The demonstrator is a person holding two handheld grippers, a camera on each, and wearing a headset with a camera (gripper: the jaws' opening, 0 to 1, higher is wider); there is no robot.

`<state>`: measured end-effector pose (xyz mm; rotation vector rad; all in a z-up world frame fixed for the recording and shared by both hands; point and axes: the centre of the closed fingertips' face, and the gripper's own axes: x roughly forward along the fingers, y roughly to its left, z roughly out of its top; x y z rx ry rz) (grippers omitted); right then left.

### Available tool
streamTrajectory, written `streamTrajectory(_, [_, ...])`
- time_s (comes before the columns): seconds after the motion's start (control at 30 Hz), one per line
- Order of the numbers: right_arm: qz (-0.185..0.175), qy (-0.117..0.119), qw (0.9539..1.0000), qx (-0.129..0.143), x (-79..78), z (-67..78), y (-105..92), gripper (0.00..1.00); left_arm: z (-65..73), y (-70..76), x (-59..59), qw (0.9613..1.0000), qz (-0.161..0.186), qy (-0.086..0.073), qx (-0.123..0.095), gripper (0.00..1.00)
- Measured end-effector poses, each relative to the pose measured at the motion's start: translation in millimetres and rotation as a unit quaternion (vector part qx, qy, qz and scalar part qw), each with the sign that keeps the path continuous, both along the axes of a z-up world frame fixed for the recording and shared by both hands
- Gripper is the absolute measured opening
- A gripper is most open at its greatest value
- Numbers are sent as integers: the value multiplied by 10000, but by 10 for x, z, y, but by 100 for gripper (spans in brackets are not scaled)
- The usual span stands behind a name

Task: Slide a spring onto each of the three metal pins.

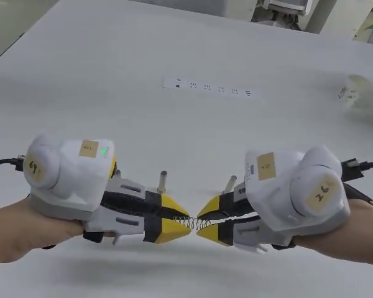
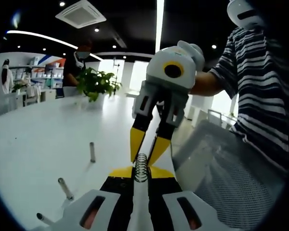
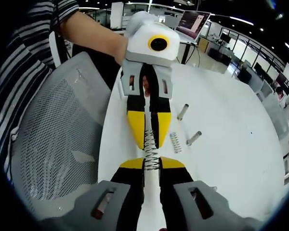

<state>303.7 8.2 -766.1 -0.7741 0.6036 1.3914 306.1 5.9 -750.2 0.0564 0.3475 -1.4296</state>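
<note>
A small coil spring (image 1: 193,222) hangs in the air between the two yellow-tipped grippers, which point at each other tip to tip. My left gripper (image 1: 185,222) pinches one end and my right gripper (image 1: 202,222) the other. In the left gripper view the spring (image 2: 141,166) sits at my own tips, with the right gripper (image 2: 145,156) coming down onto it. The right gripper view shows the spring (image 3: 151,151) running from my right gripper (image 3: 151,164) into the left gripper (image 3: 150,139). Just behind stand bare metal pins (image 1: 162,182) (image 1: 229,184). A loose spring (image 3: 176,143) lies beside them.
The white table (image 1: 174,136) has a row of sockets (image 1: 211,88) set into it farther back. A potted plant (image 2: 98,82) stands at the far right side. A mesh chair (image 3: 53,130) is close behind the table's near edge.
</note>
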Motion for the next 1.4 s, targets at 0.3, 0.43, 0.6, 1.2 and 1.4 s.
streamTrajectory(0.3, [30,36,10000,77,-21,-18,-59,15,-30,11,-28,9999,-58,70,58,2])
streamTrajectory(0.43, [-7,97,9999,128,-32,-49,-74,14,-9,2,-40,9999,-94,83,20,2])
streamTrajectory(0.6, [-29,154,9996,233,-30,-46,-61,10,-18,-14,-73,9998,-165,85,58,2])
streamTrajectory(1.2, [424,-137,9988,226,-71,131,-13,7,-91,26,-87,9996,-193,40,224,2])
streamTrajectory(1.4, [723,-236,9967,288,-113,239,108,7,-146,30,-113,9990,-234,-74,372,2])
